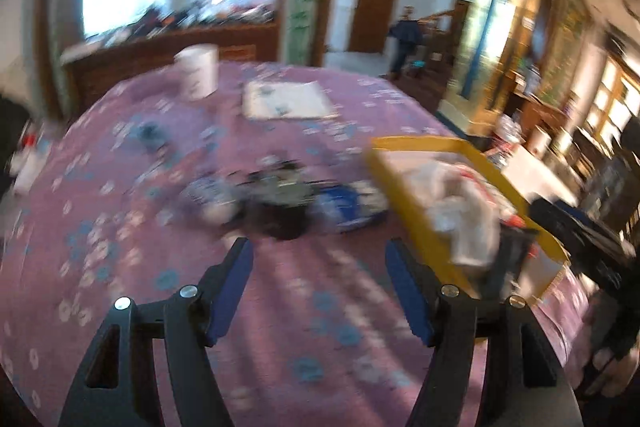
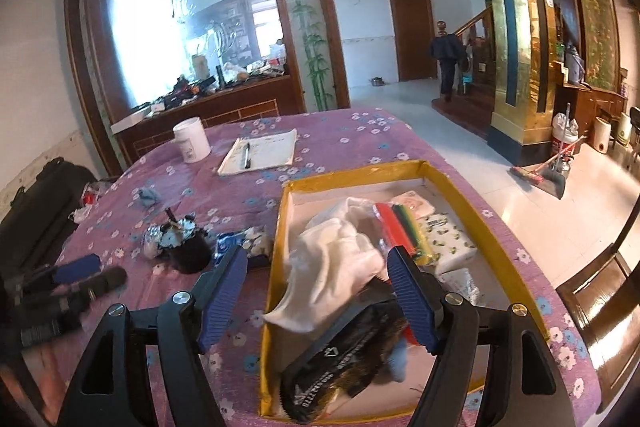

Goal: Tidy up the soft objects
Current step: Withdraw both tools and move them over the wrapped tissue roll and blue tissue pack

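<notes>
Soft objects [image 2: 188,247] lie loose beside the yellow box [image 2: 276,227]; both grippers, left [image 1: 320,259] and right [image 2: 316,267], gape empty, so a blurred, hurried reach risks snagging the tablecloth [image 2: 224,195].

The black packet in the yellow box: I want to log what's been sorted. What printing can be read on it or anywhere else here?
Black packet: white print and a digit string, upside down and too blurred to read.
White cup: faint mark, too small to read.
Notepad: writing too small to read.
White patterned pack: only small pictures, no words legible.
Left wrist view: too blurred throughout.
</notes>
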A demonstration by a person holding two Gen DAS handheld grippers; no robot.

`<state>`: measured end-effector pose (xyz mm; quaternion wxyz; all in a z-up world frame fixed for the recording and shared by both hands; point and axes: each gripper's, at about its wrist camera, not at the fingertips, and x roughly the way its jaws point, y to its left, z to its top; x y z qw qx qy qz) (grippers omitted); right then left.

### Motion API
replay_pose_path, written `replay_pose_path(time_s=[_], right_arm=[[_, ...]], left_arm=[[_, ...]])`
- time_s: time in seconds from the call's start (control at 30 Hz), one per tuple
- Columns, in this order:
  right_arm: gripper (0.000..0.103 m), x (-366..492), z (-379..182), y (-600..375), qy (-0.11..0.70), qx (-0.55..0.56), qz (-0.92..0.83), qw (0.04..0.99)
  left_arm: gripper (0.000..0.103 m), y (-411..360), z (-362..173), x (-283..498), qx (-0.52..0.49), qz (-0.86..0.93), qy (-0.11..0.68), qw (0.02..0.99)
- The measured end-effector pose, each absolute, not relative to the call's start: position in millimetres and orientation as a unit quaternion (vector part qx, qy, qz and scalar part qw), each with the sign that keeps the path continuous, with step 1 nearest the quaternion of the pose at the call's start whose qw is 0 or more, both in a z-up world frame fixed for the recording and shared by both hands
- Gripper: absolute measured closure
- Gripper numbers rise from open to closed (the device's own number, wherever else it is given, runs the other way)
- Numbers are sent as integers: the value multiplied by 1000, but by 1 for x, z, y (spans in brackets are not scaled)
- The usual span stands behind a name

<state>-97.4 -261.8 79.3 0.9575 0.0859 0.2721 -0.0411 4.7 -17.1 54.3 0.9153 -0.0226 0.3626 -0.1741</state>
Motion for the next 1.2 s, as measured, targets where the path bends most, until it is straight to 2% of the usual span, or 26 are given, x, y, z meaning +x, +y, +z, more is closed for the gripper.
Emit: replay_pose_path(time_s=[0.23, 0.43, 0.57, 0.7, 0.77, 0.87, 1.03, 1.2], right_arm=[[26, -91, 72, -255, 281, 80, -28, 956], [26, -91, 67, -256, 285, 82, -26, 954], [26, -91, 67, -259, 284, 81, -31, 955], [26, -88, 67, -261, 289, 84, -27, 953], [26, -84, 69, -258, 294, 81, -16, 952], [26, -71, 75, -248, 315, 71, 38, 946], [25, -19, 82, -231, 399, 78, 142, 903], [25, 44, 71, -221, 442, 113, 168, 874]], left_arm=[[35, 57, 26, 78, -145, -107, 460, 870], [36, 51, 5, 130, -154, -71, 502, 848], [41, 45, -15, 153, -175, -69, 531, 826], [41, 36, -26, 168, -168, -57, 526, 832], [49, 35, -28, 170, -167, -58, 519, 836], [55, 39, -25, 166, -161, -62, 513, 841], [56, 62, -16, 142, -164, -52, 508, 844], [56, 77, -1, 112, -137, -31, 442, 886]])
